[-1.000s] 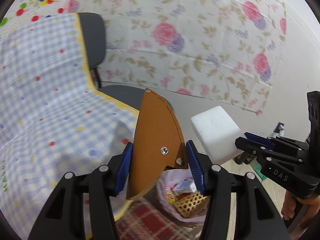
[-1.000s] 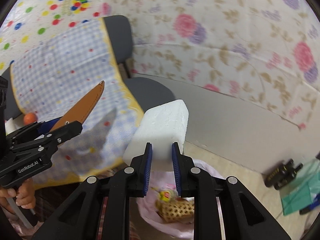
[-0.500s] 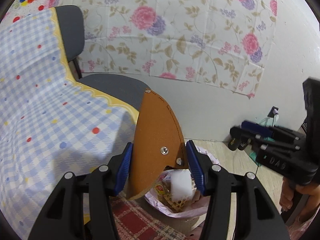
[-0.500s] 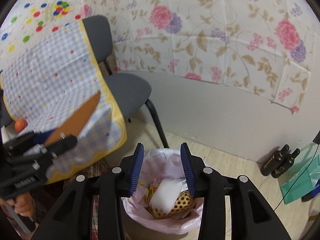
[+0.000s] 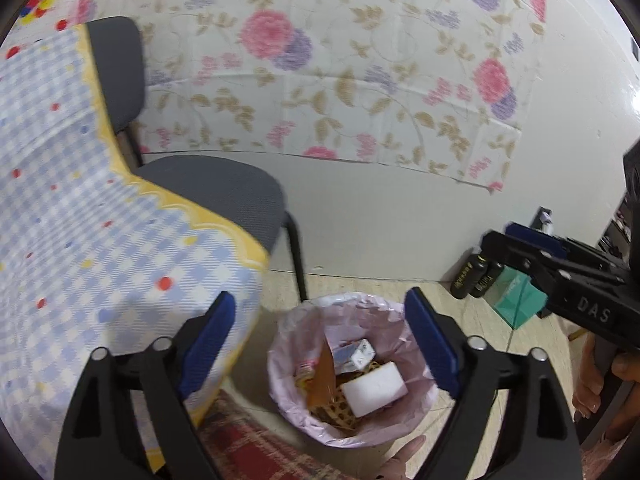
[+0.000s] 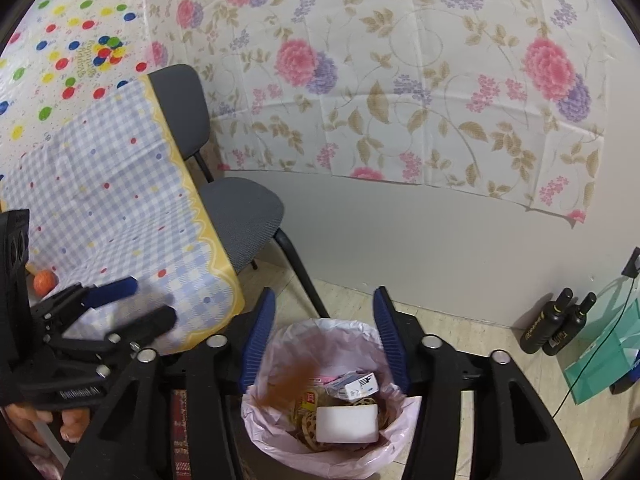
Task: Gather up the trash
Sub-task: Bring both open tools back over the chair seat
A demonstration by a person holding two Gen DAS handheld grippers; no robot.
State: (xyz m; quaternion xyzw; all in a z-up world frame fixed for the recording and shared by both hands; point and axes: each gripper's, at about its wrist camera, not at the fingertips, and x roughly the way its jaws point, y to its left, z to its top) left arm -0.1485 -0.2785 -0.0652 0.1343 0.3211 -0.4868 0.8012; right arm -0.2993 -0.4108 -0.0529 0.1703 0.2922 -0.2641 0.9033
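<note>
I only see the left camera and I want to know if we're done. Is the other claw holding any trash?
Observer: No. The right claw is opening with nothing between its pads, just above the bin.
Kid: Is anything left on the table?
Observer: Yes, a small orange round thing sits on the table, close to the left claw, which is opening and empty. I can't tell what it is.
</note>
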